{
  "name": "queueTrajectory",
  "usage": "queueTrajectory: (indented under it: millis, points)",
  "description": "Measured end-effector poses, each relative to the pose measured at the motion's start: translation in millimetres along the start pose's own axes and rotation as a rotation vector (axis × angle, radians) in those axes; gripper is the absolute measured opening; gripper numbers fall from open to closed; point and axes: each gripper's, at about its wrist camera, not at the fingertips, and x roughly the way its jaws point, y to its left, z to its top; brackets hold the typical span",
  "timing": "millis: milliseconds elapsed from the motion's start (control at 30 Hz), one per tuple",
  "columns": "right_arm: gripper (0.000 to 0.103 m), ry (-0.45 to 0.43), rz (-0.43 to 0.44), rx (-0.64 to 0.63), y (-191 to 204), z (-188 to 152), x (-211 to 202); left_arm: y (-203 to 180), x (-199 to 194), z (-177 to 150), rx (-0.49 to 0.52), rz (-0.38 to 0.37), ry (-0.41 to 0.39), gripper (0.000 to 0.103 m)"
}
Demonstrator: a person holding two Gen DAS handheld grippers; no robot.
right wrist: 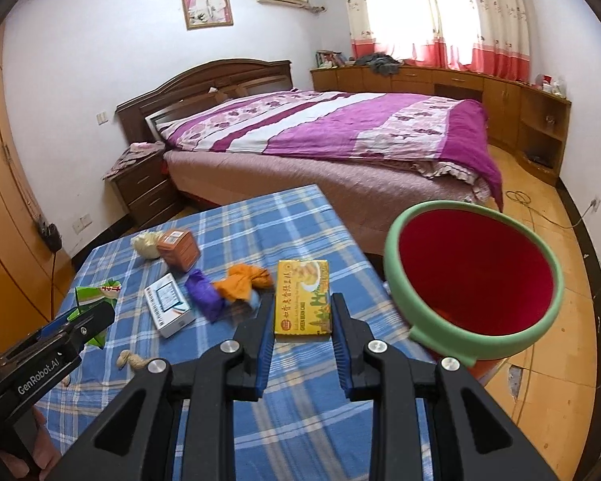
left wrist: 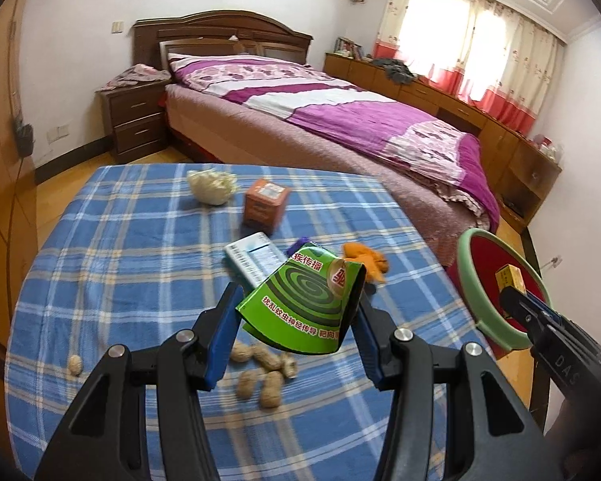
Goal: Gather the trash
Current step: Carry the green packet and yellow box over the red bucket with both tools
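Both wrist cameras look forward and down, close over the counter [left wrist: 100, 240], toward the bed [right wrist: 340, 140]; the 2 views share both.

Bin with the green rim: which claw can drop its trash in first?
Probably the right claw: its yellow box is right beside the bin. The left claw's green packet is farther away.

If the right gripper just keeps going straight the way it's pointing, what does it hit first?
Probably nothing on the table: the right gripper, shut on the yellow box, points past the bin. The bed looks next in line, though depth is unclear.
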Motion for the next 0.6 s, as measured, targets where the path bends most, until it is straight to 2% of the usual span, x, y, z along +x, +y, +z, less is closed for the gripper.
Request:
queueTrajectory:
  millis: [600]
  points:
    - [0.029, -0.015, -0.083, 0.096, -74.0, 6.8, 3.6, -70.5, 23.9, 20.3, 0.095, -0.075, 0.029, 0.054]
